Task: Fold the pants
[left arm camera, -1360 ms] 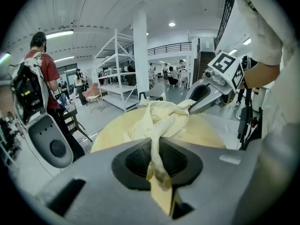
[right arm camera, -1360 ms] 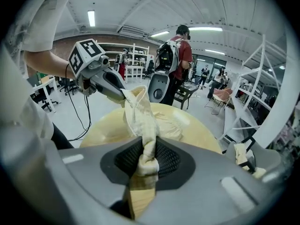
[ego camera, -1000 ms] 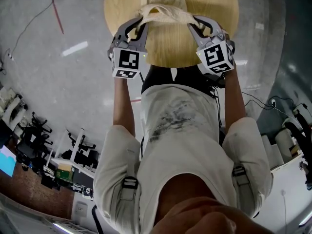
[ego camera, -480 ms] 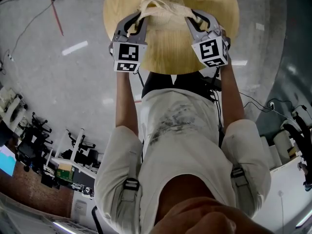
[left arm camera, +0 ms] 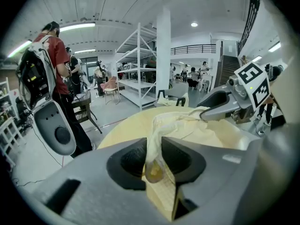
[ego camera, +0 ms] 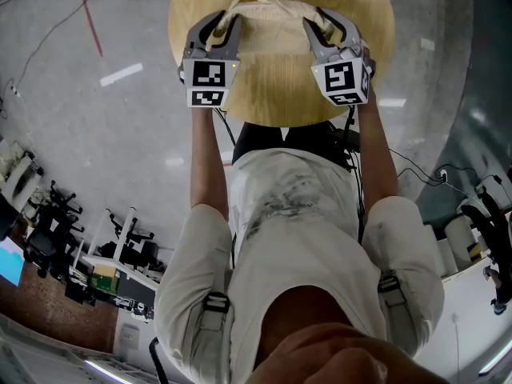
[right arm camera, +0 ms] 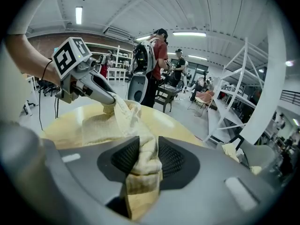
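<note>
Cream pants (ego camera: 272,16) lie bunched at the far side of a round wooden table (ego camera: 272,94). My left gripper (ego camera: 222,29) pinches their left edge and my right gripper (ego camera: 324,26) their right edge, with the cloth stretched between them. In the left gripper view a thin fold of the pants (left arm camera: 187,128) runs between the pads of the left gripper (left arm camera: 153,146). In the right gripper view a thicker wad of the pants (right arm camera: 103,125) fills the gap of the right gripper (right arm camera: 148,156). Both pairs of jaws have just been opening, and the cloth still touches the pads.
The table's near edge lies just in front of the person's body. Around it is grey floor with cables (ego camera: 48,30). Another person with a backpack rig (left arm camera: 44,64) stands beyond the table, near white shelving (left arm camera: 140,64) and a white pillar (left arm camera: 163,55).
Both grippers have moved away from the person, farther over the table, taking the pants' edge with them. The cloth now lies lower and flatter on the tabletop.
</note>
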A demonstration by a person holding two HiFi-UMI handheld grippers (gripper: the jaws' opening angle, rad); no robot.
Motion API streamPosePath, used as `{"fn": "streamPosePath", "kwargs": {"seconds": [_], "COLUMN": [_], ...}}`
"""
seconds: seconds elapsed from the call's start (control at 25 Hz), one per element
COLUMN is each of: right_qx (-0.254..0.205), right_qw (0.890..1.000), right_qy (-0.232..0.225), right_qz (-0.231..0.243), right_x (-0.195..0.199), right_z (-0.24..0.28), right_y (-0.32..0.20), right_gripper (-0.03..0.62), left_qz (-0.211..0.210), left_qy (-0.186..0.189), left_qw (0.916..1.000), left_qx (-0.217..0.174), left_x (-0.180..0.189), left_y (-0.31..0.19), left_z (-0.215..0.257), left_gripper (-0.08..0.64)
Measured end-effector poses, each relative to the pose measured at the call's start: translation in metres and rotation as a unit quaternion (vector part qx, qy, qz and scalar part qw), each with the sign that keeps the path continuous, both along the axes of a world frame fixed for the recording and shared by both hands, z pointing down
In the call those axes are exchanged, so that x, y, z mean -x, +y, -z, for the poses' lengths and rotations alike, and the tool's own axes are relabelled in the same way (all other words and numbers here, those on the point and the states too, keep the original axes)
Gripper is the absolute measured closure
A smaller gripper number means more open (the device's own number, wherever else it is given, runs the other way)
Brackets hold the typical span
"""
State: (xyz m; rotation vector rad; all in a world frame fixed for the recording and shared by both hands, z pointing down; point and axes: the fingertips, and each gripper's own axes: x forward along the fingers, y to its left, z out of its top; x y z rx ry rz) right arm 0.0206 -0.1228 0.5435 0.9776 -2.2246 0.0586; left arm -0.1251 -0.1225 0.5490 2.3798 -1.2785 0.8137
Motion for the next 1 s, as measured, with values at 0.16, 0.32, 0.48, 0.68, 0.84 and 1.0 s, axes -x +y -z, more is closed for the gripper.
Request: {"fn": "streamPosePath", "kwargs": {"seconds": [0.16,0.32,0.48,0.68,0.84,1.0], "right_qx": [-0.017,-0.049,-0.05,-0.049,-0.048,-0.047], "right_qw": [1.0,0.998,0.998,0.999,0.999,0.999], "right_qy": [0.0,-0.012,-0.012,-0.015,-0.017,-0.021], "right_qz": [-0.011,-0.028,-0.022,-0.018,-0.015,-0.016], "right_x": [0.001,-0.004,0.004,0.005,0.011,0.009], "right_z": [0.001,0.014,0.015,0.014,0.015,0.018], "right_y": [-0.008,-0.019,-0.018,-0.018,-0.015,-0.009], "right_gripper": [0.451,0.448,0.449,0.449,0.451,0.456], "left_qz": [0.014,0.026,0.037,0.064,0.094,0.111], "left_qy": [-0.002,0.0,0.002,0.002,-0.008,-0.011], "left_qw": [0.9999,0.9997,0.9992,0.9973,0.9944,0.9916], "left_qx": [0.0,-0.002,-0.011,-0.035,-0.048,-0.066], "left_x": [0.006,0.008,0.015,0.022,0.039,0.041], "left_y": [-0.008,-0.013,-0.014,-0.02,-0.028,-0.029], "left_z": [-0.005,-0.003,0.003,0.014,0.017,0.027], "left_gripper": [0.423,0.372,0.362,0.368,0.385,0.429]}}
